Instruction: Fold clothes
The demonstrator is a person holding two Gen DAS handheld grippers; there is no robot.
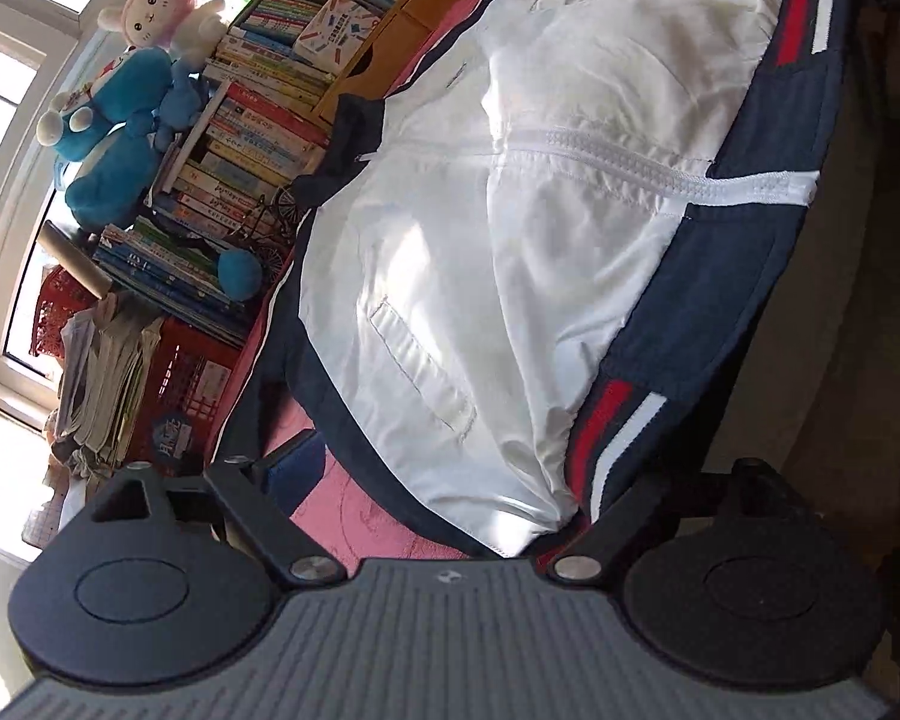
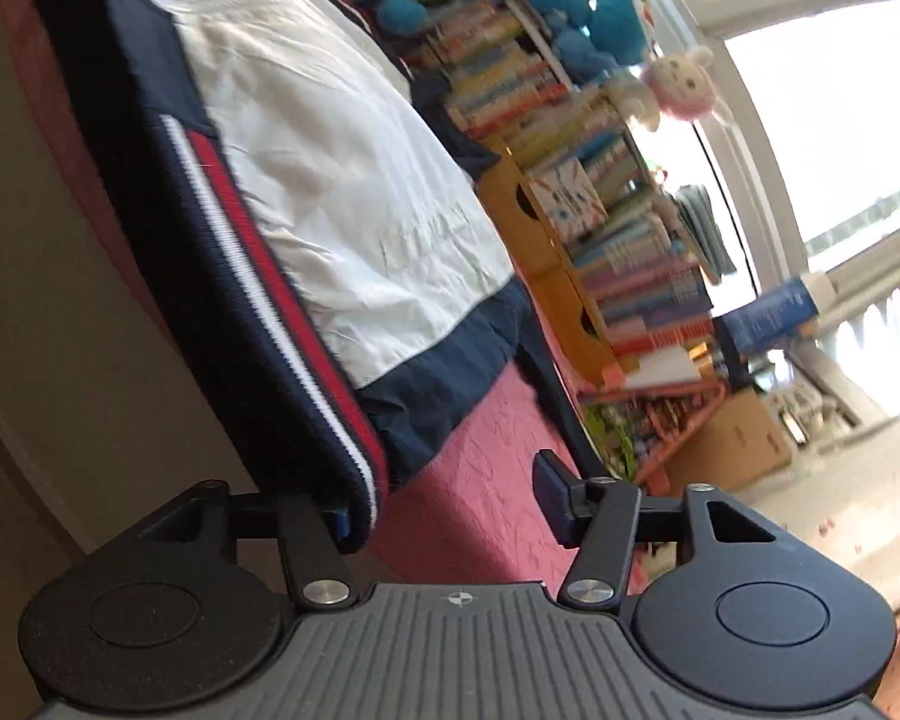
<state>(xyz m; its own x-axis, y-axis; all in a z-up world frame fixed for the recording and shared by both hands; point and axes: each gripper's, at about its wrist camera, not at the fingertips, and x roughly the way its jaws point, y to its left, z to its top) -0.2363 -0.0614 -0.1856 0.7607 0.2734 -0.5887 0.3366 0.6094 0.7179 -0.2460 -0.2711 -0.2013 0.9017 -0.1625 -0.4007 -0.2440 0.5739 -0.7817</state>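
Left wrist view: white-and-navy jacket [image 1: 510,228] is seen spread flat, zipped, across frame centre on the pink desk [image 1: 354,516], both claws, left [image 1: 432,504] and right [image 2: 444,510], released at its hem corners, so whether folding is pending cannot be settled.

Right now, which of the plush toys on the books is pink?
The rabbit-eared toy nearest the window, with a pink head and white ears. The other toys beside it are blue.

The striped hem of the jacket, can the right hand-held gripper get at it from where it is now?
Probably yes. The right hand-held gripper is open at the jacket's corner, and the striped hem already runs down beside one finger, with only bare pink cover between.
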